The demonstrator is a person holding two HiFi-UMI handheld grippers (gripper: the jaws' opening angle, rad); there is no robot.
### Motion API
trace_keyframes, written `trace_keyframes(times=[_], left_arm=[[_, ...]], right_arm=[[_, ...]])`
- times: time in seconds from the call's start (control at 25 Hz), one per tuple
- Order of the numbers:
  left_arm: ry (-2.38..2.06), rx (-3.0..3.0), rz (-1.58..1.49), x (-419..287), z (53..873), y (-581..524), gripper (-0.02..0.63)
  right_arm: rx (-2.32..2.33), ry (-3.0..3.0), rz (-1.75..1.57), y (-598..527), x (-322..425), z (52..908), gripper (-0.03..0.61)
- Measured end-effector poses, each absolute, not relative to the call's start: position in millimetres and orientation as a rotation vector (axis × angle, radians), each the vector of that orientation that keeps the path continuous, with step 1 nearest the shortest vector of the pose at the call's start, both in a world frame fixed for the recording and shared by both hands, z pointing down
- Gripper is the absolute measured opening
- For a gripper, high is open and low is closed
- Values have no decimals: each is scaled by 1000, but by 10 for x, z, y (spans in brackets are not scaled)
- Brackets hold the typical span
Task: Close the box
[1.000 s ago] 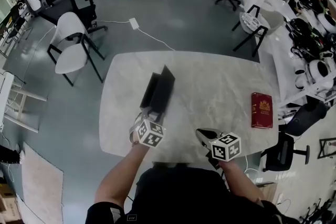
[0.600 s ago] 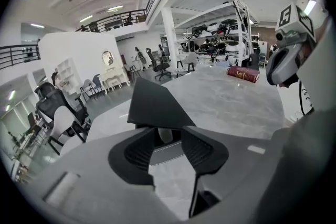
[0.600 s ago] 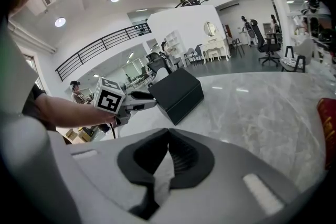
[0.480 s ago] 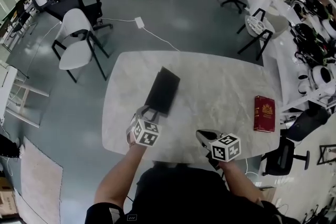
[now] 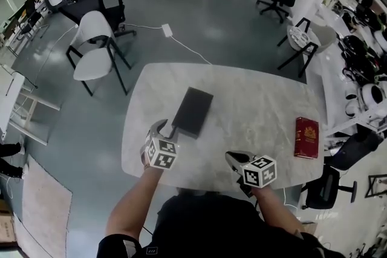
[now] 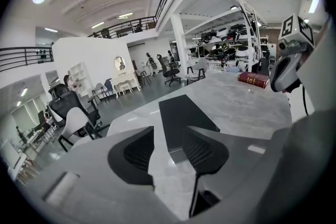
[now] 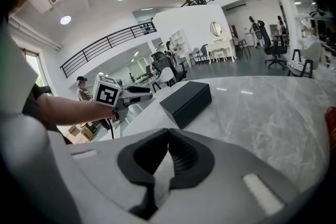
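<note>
The flat black box lay closed on the grey marble table. Your left gripper, just beside it, had just been opening, empty; your right gripper sat closed, empty. You needed only to confirm the box sat flush.

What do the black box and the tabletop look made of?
Box: probably rigid paperboard, matte black; sharp flat faces, no glare. Tabletop: marble or marble-look slab, glossy; grey veining, bright glints on its surface. Real stone or laminate: cannot tell.
</note>
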State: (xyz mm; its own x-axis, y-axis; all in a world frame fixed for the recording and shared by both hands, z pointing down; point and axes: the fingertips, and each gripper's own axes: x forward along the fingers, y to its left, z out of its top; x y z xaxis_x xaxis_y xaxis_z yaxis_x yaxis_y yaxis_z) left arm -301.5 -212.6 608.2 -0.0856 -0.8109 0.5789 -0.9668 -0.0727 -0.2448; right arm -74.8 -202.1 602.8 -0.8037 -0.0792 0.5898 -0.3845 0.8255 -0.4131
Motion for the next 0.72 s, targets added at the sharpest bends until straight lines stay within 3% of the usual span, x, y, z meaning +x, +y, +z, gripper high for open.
trace_keyframes(times=[0.36,0.72], left_arm=[[-1829,2121,695,-2977,5829,-2045,111],[-1745,2270,428,-2937,5289,-2035,107]], right_arm=[[414,-2453,688,-2037,-851,5906,3],[562,-2501,535,-2177,-782,5647,3]])
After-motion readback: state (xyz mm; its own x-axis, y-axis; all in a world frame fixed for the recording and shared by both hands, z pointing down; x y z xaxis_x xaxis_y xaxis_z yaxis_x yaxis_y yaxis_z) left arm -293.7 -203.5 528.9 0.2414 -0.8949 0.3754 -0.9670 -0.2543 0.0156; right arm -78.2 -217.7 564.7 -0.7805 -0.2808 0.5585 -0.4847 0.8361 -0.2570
